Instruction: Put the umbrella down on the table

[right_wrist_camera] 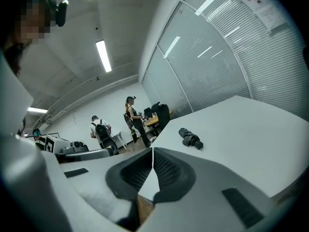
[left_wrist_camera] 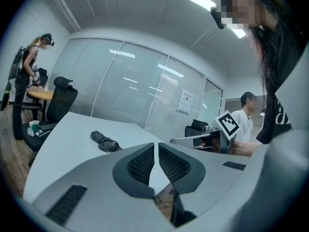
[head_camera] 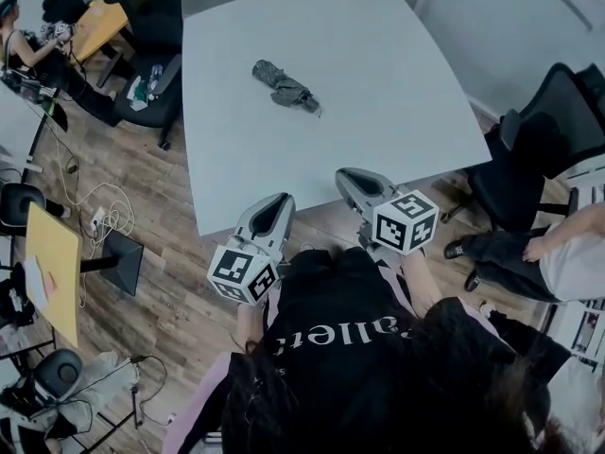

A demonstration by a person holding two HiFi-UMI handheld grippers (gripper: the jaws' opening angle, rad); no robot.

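1. Head view: the umbrella (head_camera: 284, 86), folded short, lies on its side on the tabletop (head_camera: 406, 74), upper centre of the frame, with nothing touching it.
2. The left gripper (head_camera: 277, 203) and right gripper (head_camera: 351, 178) hang at lower centre, over the near table edge and close to the person's body, well apart from the umbrella. Judging by this, the umbrella is already put down and neither gripper needs to hold anything.
3. Left gripper view: the jaws are together but for a thin slit, with nothing between them. Right gripper view: the jaws are pressed together, also empty.
4. The umbrella is a dark, soft, crumpled fabric bundle with a faint pattern. Lying flat, it should not roll.
5. The tabletop is pale, smooth and matte, with rounded corners. The jaw pads are black and finely ribbed, set in grey plastic shells.
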